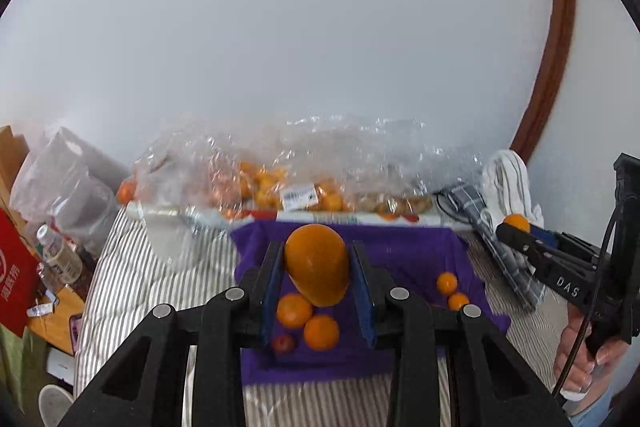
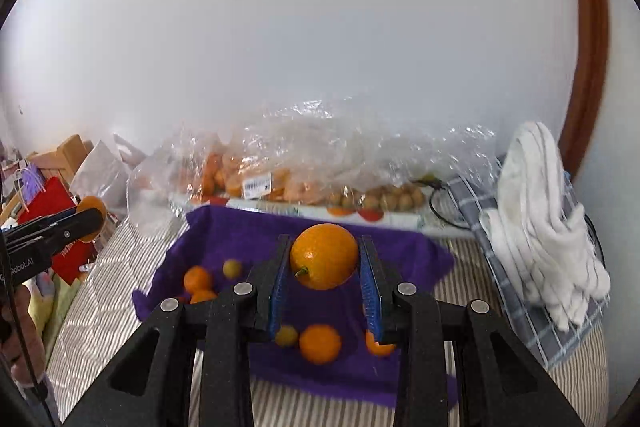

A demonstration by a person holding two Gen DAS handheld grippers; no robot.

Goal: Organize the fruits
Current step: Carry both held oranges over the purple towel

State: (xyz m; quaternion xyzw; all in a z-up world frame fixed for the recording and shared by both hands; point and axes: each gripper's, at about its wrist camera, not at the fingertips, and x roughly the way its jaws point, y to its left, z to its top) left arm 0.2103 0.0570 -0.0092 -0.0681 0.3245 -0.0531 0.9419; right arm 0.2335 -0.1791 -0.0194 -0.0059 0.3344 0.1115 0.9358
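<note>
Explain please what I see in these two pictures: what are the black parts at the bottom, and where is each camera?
No robot is here. A person holds a hand tool with two fingers in each hand, and a wide-angle camera on each tool looks forward along those fingers. The black parts at the bottom are the tool itself.

One picture comes from the left gripper, the other from the right gripper. Each is closed on an orange: the left orange and the right orange, both lifted above a purple cloth. Each view also shows the other tool at its edge.

On the cloth lie loose oranges and smaller fruits. The cloth covers a striped bed cover. Behind, clear plastic bags hold more fruit, and a white towel lies at the right.
</note>
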